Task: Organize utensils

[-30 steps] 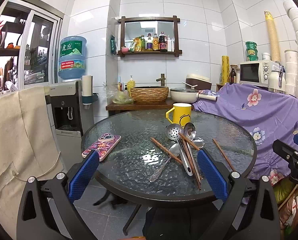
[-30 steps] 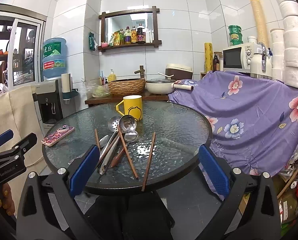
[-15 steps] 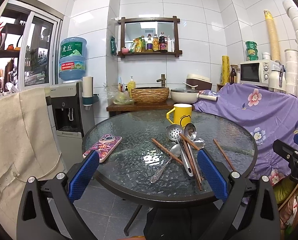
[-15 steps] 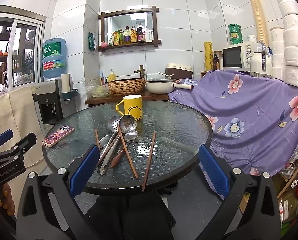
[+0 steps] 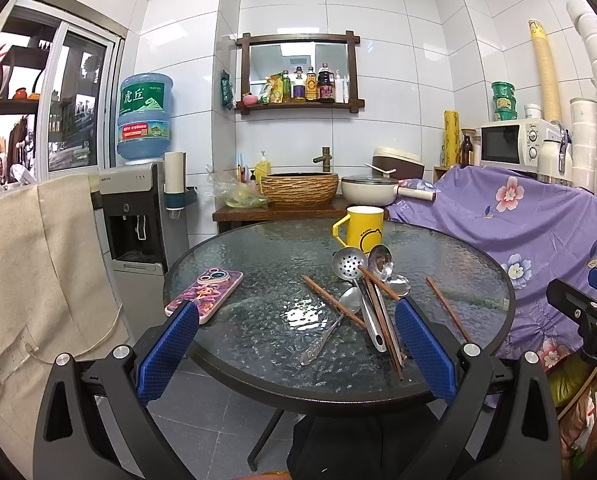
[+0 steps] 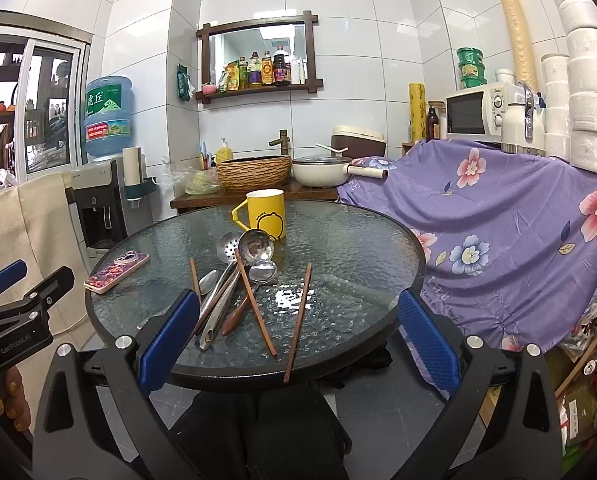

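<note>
On the round table [image 6: 378, 240] I see the mug [image 6: 265, 214] at the far side. The utensil pile [image 6: 234, 280] lies directly in front of it. One chopstick [image 6: 298, 320] lies apart, right of the pile. The phone [image 6: 116, 266] lies left, near the rim.

You can read 虎丘 in large white characters on the green label of the blue water bottle [image 5: 144, 118] atop the dispenser, with a red band below whose print is too small to make out. The left gripper [image 6: 14, 320], seen from your right wrist camera, carries "GenRobot.AI" in white on its black body. Small dark print on the yellow mug [image 5: 364, 228] stays unreadable.
</note>
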A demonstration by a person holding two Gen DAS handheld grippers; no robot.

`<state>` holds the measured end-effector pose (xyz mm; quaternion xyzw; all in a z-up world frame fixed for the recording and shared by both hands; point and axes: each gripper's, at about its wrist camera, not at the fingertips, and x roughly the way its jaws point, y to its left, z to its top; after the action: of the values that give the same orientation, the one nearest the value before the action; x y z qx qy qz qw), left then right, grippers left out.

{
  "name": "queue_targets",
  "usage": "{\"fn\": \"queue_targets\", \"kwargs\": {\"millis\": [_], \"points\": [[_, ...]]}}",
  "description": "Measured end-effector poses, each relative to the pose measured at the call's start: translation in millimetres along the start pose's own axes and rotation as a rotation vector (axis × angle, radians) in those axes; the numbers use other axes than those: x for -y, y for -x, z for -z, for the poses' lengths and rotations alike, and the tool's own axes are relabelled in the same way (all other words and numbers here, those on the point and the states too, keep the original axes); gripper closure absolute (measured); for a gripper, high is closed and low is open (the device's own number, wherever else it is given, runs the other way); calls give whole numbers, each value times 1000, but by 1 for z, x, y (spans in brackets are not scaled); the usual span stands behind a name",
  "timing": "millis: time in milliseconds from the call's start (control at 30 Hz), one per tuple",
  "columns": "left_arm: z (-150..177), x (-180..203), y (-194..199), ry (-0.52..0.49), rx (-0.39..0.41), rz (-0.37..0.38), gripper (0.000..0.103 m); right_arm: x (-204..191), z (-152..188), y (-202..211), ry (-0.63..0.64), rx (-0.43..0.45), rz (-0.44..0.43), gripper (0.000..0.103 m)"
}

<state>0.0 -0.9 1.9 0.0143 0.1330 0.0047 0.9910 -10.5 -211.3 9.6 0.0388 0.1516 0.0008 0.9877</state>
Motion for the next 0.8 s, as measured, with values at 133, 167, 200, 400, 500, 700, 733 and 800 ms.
{"fn": "queue_targets", "kwargs": {"millis": [133, 167, 200, 400, 500, 700, 733, 800], "points": [[0, 0, 0, 0, -1, 0, 6, 0, 0, 0, 3, 1, 1, 5], [0, 0, 0, 0, -1, 0, 6, 0, 1, 0, 2, 1, 0, 5], [0, 0, 0, 0, -2, 1, 6, 0, 1, 0, 1, 0, -1, 5], [0, -1, 1, -1, 2, -3, 6, 0, 1, -1, 2, 0, 0, 5], [0, -1, 1, 0, 2, -2, 6, 0, 3, -1, 3, -3, -2, 5], [1, -2, 1, 1, -1, -4, 6, -1, 2, -1, 3, -4, -1, 5], [1, -3, 1, 2, -1, -4, 6, -1, 2, -1, 3, -5, 0, 5], [1, -3, 1, 3, -2, -4, 6, -1, 3, -1, 3, -6, -1, 5]]}}
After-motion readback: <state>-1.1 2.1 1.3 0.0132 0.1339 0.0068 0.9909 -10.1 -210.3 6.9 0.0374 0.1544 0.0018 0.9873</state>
